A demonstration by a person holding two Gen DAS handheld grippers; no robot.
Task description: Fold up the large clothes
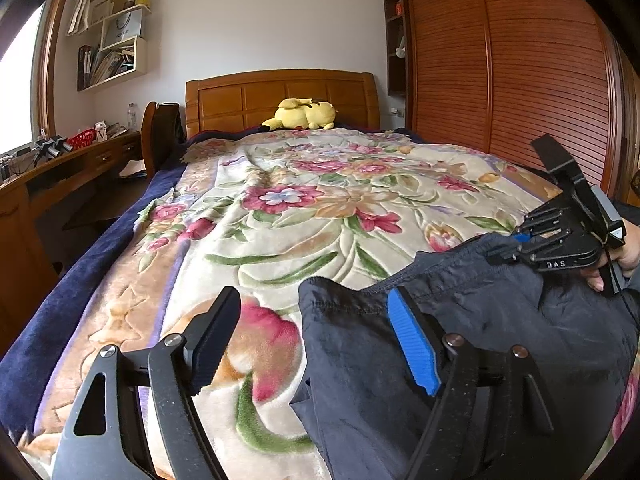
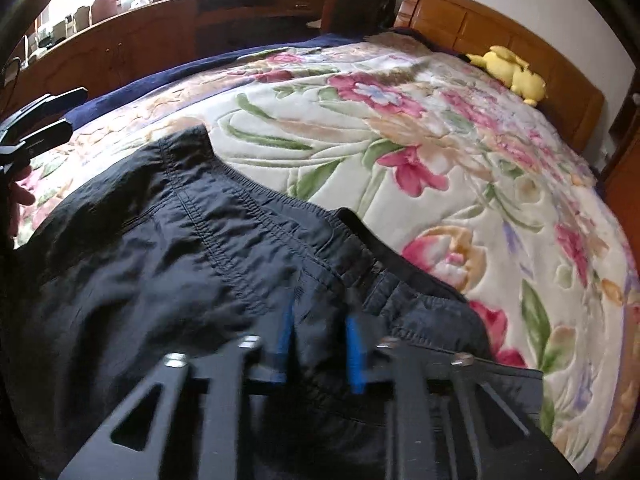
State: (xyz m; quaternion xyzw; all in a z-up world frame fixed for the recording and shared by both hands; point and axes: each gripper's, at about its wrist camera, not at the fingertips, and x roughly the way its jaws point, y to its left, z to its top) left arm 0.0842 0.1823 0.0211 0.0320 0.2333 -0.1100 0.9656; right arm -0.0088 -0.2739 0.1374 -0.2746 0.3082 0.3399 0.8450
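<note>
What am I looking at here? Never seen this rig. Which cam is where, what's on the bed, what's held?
No robot arm: a person holds a two-finger gripper in each hand, each with a fisheye camera looking forward along its fingers.

The left wrist view shows the left gripper open, jaws wide apart, one finger over the floral blanket and the blue-padded one over the dark trousers. It holds nothing. The same view shows the right gripper from outside, at the trousers' waistband.

In the right wrist view, its blue pads stand close together with waistband fabric between them; blur hides whether they actually clamp it.

A yellow plush toy lies by the headboard.
</note>
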